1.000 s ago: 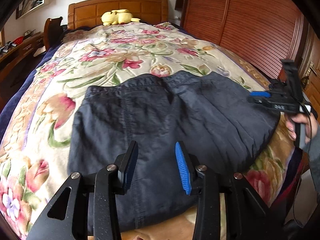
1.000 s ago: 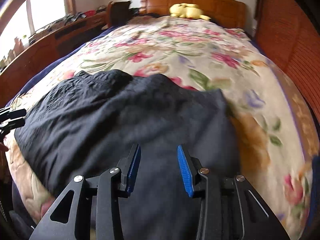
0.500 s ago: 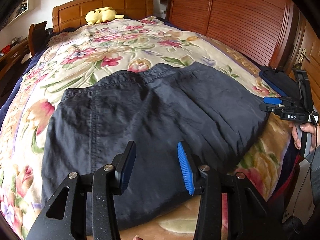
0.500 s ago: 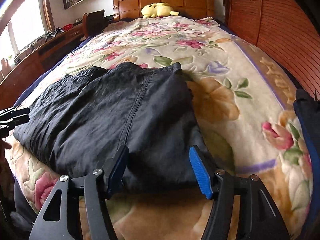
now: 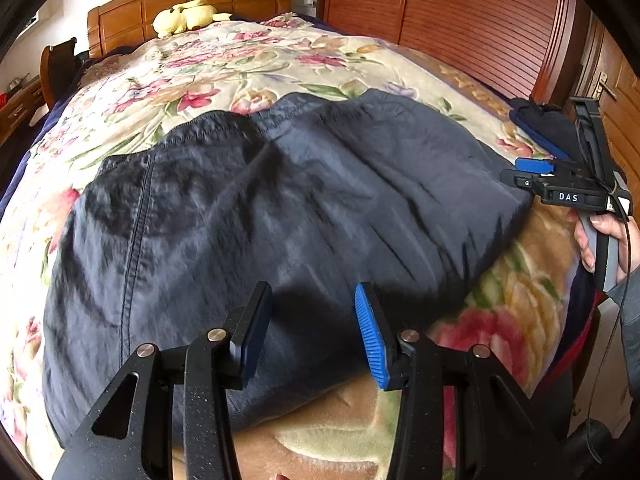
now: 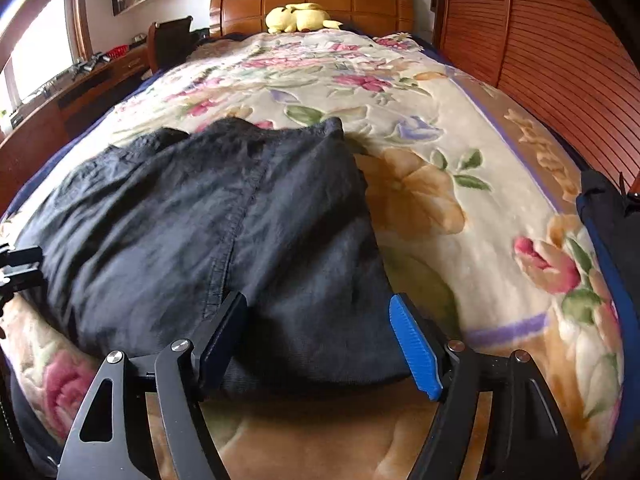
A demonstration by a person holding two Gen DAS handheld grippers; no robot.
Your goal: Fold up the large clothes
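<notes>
A dark navy folded garment (image 5: pixel 260 220) lies flat on the floral blanket (image 5: pixel 224 64) near the foot of the bed; it also shows in the right wrist view (image 6: pixel 208 236). My left gripper (image 5: pixel 310 328) is open and empty above the garment's near edge. My right gripper (image 6: pixel 320 340) is open wide and empty, over the garment's near right corner. The right gripper also appears in the left wrist view (image 5: pixel 536 172) at the garment's right edge, held by a hand. The left gripper's tip shows at the left edge of the right wrist view (image 6: pixel 20 264).
A second dark item with blue trim (image 6: pixel 608 232) lies at the bed's right edge, also seen in the left wrist view (image 5: pixel 540 128). A yellow plush toy (image 6: pixel 300 16) sits by the wooden headboard. A slatted wooden wardrobe (image 6: pixel 560 60) stands right; a desk (image 6: pixel 60 96) stands left.
Both grippers have pulled back toward the foot of the bed. The right gripper has opened wider and now sits at the garment's near right corner. The garment has not moved.
</notes>
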